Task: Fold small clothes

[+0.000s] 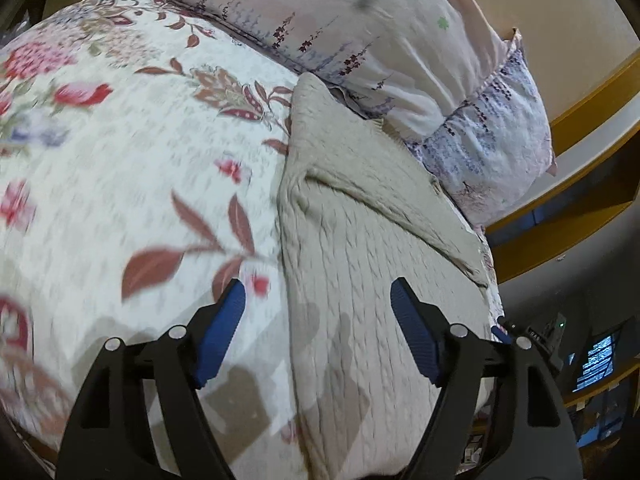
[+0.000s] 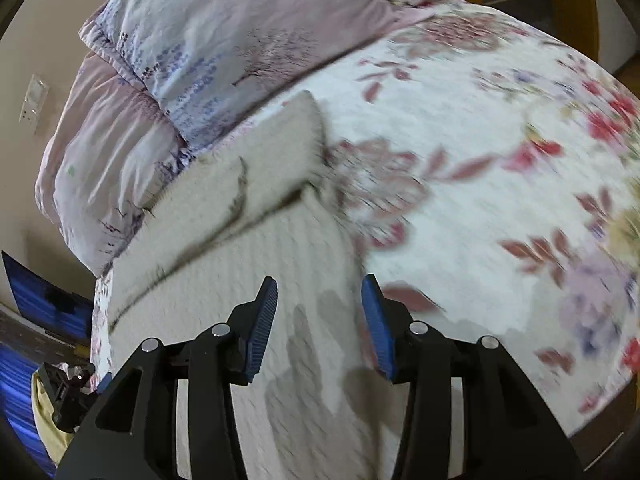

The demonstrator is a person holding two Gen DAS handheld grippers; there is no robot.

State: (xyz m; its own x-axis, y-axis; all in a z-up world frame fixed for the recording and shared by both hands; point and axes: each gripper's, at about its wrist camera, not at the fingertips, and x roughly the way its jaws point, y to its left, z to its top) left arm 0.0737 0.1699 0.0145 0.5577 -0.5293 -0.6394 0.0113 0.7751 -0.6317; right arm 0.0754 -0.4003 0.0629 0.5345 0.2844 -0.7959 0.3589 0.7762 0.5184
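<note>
The left gripper (image 1: 318, 294) hangs above the bed with its blue pads (image 1: 218, 334) spread wide and nothing between them. Below its left finger lies the floral quilt (image 1: 120, 160), blurred toward the near edge. Under the gap and the right finger lies the sweater (image 1: 360, 264), a beige cable-knit spread flat on the quilt, with one part folded across its upper half as a diagonal band; whether that is a sleeve I cannot tell for sure. Beyond the sweater, touching its far edge, rests a pillow (image 1: 360, 40) in pale lilac print, and right of it a wooden frame (image 1: 580, 216).

In the right wrist view a wall plate (image 2: 34, 104) shows at far left, then the pillow (image 2: 200, 40), with the sweater (image 2: 240, 248) just beside it. The right gripper (image 2: 319, 292) hovers over the sweater's right edge, its pads (image 2: 264, 320) parted and empty. Its left finger is over the knit, its right finger over the quilt (image 2: 480, 160), which fills the rest of the frame.
</note>
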